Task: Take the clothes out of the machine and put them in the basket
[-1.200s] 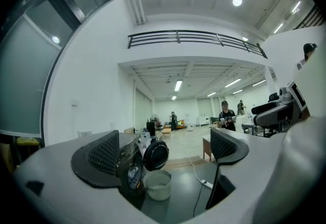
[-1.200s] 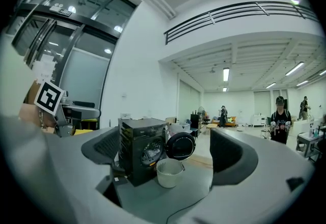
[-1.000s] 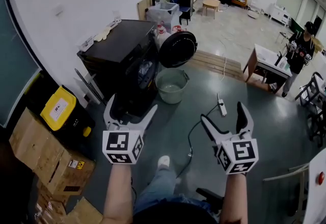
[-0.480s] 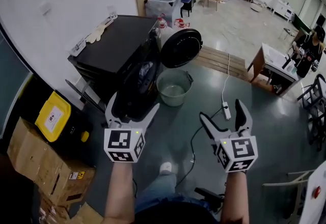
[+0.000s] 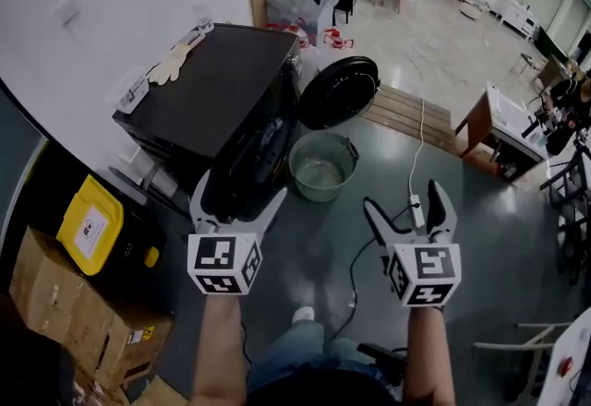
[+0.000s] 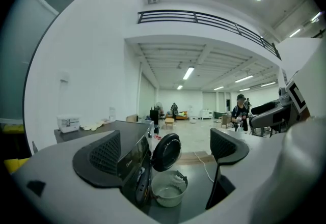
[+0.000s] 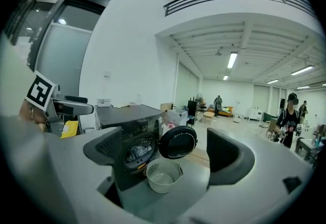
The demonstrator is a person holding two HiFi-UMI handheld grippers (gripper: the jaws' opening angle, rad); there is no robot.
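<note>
The clothes (image 7: 133, 150) lie as a crumpled pale heap in the drum of the dark machine (image 5: 217, 86), with no long axis that I can make out. The drum's mouth faces about 4 o'clock in the head view, toward the empty basket (image 5: 321, 175) on the floor just before it, and the round door (image 5: 339, 92) is swung wide at 1 o'clock. I judge this the approach: the left claw (image 5: 238, 198) and right claw (image 5: 407, 210) both hang spread and empty, well short of the machine, and next one must reach through the mouth and pinch a fold.
</note>
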